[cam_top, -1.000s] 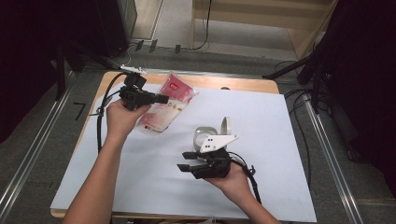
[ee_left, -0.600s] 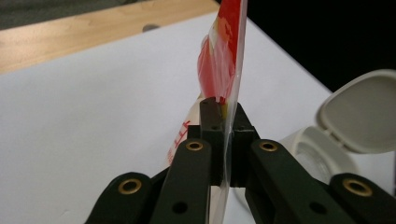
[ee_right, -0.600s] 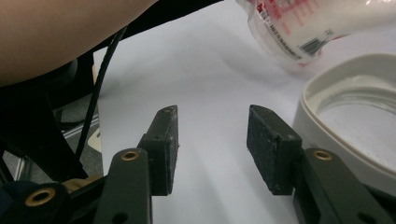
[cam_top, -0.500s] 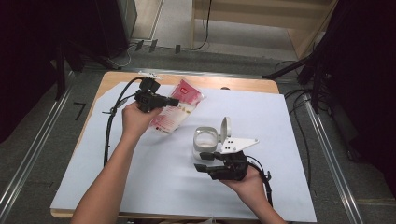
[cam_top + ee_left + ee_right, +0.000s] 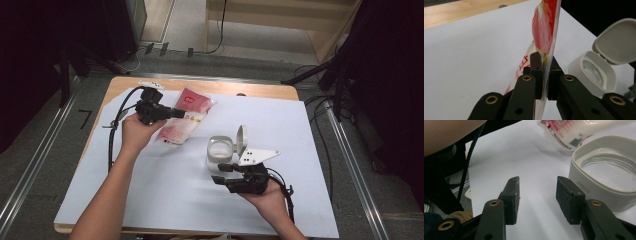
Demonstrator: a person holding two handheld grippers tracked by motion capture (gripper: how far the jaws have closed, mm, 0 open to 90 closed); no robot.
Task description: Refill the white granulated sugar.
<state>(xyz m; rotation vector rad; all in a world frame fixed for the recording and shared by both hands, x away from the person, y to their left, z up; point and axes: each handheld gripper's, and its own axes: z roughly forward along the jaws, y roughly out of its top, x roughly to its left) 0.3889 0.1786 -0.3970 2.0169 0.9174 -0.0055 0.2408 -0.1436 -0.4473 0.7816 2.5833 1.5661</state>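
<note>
My left tongs (image 5: 176, 114), clamped on the red pouch (image 5: 182, 121), have carried it nearer the open-lidded jar (image 5: 221, 152) mid-tabletop; right tongs (image 5: 222, 174) gape beside it, so pouring looks next.

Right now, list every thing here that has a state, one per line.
Pouch: pinched at its edge by the left gripper, partly lifted off the paper.
Jar: upright, hinged lid flipped open.
Left gripper: shut on the pouch.
Right gripper: open, holding nothing, beside the jar.

Light: bright overhead on the white paper sheet (image 5: 165, 180), dark surroundings.
Shadows: soft, short.
Focus: black jaws in both gripper views slightly blurred.
Glare: mild on the red-and-white plastic pouch (image 5: 546, 27).
</note>
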